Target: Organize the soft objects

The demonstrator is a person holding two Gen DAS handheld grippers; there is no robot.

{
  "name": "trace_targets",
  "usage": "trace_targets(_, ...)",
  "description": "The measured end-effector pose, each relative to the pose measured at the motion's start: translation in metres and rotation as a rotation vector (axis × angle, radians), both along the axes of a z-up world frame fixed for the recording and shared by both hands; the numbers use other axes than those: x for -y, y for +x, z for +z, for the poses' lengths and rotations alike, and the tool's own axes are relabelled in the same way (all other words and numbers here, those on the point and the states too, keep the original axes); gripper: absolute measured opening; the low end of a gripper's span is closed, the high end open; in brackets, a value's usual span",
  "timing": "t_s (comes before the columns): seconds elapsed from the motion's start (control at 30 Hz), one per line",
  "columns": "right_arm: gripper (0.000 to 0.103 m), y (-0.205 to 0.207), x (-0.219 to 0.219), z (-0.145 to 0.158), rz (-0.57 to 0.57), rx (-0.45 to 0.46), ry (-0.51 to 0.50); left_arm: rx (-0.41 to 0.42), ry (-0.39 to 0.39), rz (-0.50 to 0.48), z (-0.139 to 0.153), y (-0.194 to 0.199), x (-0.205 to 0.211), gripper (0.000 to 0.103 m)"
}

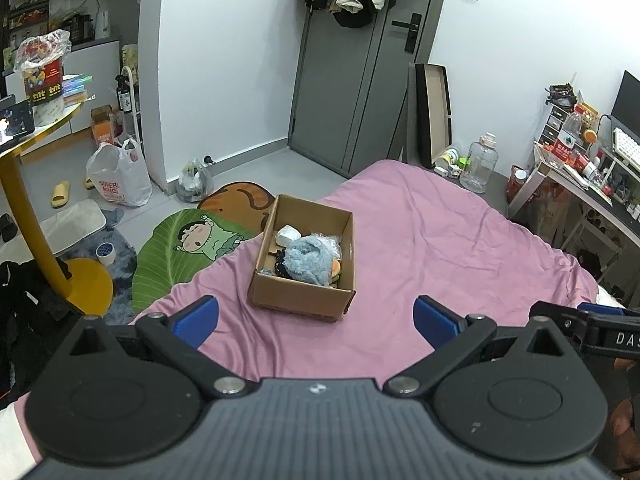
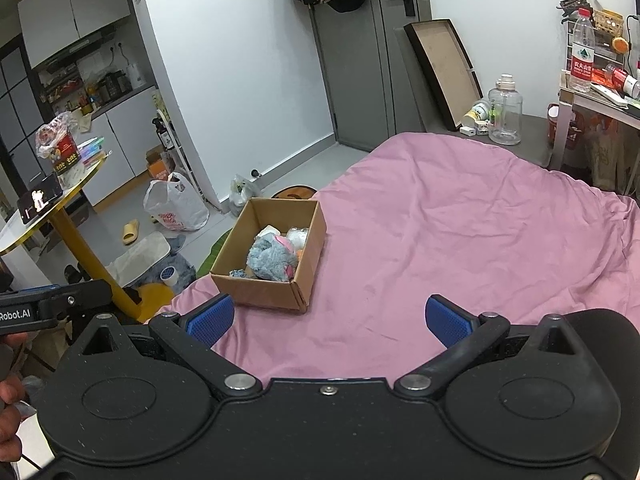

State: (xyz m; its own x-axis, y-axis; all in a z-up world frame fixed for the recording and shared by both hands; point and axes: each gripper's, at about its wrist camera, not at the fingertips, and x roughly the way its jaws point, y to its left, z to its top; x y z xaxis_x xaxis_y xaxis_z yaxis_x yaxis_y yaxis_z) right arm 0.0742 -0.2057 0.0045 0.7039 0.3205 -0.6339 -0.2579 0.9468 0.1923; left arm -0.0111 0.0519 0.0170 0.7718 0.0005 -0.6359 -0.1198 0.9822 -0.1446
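A cardboard box (image 1: 304, 300) sits on the pink bedspread (image 1: 440, 248) near the bed's left edge; it also shows in the right wrist view (image 2: 260, 292). Inside lie a fluffy blue plush toy (image 1: 310, 258), a white soft item (image 1: 289, 235) and other small soft things. In the right wrist view the blue plush (image 2: 272, 258) fills the box's middle. My left gripper (image 1: 316, 322) is open and empty, just in front of the box. My right gripper (image 2: 330, 320) is open and empty, to the right of the box.
Left of the bed, a yellow round table (image 1: 24, 184), a white plastic bag (image 1: 118, 178), a leaf-shaped rug (image 1: 180, 252) and a tape roll (image 1: 106, 253) are on the floor. A grey door (image 1: 352, 92), a water jug (image 1: 478, 166) and a cluttered desk (image 1: 580, 168) stand beyond.
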Motion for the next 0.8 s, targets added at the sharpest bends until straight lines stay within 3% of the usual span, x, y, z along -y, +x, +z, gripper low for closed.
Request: trace_targets(0.8, 0.103, -0.0019, -0.0017, -0.0005, 0.010, -0.011, 0.000, -0.009, 0.019, -0.024, -0.0044, -0.0012, 0.0057, 0.103)
